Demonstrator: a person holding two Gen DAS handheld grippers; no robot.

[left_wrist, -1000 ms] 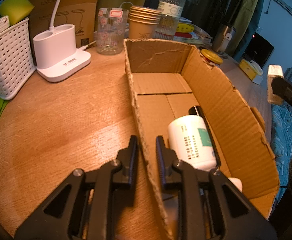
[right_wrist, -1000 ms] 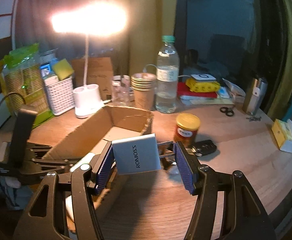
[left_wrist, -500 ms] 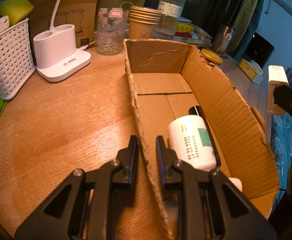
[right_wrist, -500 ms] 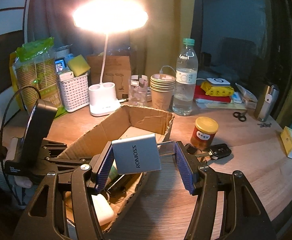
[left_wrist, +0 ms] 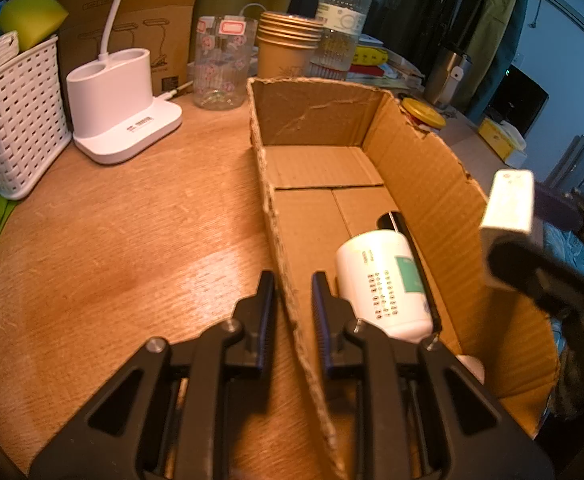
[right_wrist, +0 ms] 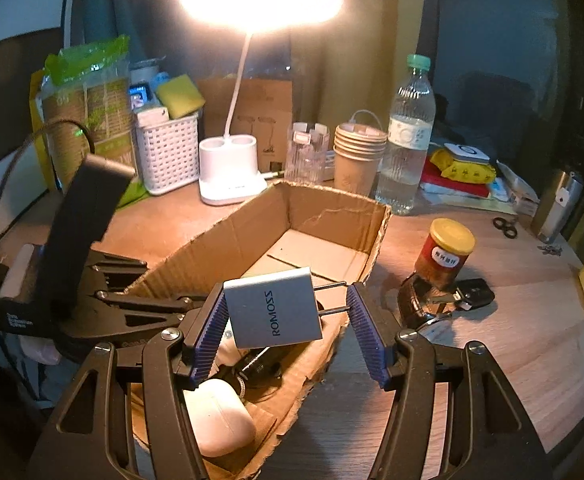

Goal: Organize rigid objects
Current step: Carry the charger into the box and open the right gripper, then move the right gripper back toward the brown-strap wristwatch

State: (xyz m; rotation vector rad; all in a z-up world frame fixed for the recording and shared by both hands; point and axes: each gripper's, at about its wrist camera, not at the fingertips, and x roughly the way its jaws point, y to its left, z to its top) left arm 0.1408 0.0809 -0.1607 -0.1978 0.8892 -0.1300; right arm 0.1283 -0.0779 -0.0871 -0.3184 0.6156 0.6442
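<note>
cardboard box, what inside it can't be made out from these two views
- Black item under the white bottle, left wrist view: the bottle hides most of it.
- Dark items below the charger, right wrist view: the charger and shadow cover them.
- Near end of the cardboard box, left wrist view: the left gripper blocks it.
- White case, right wrist view: the right gripper partly covers it.

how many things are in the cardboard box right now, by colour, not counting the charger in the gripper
White: 2, the bottle and the earbud case
Black: 1, a dark item beside the bottle; what it is cannot be told
Total: 3 visible in the cardboard box
</note>
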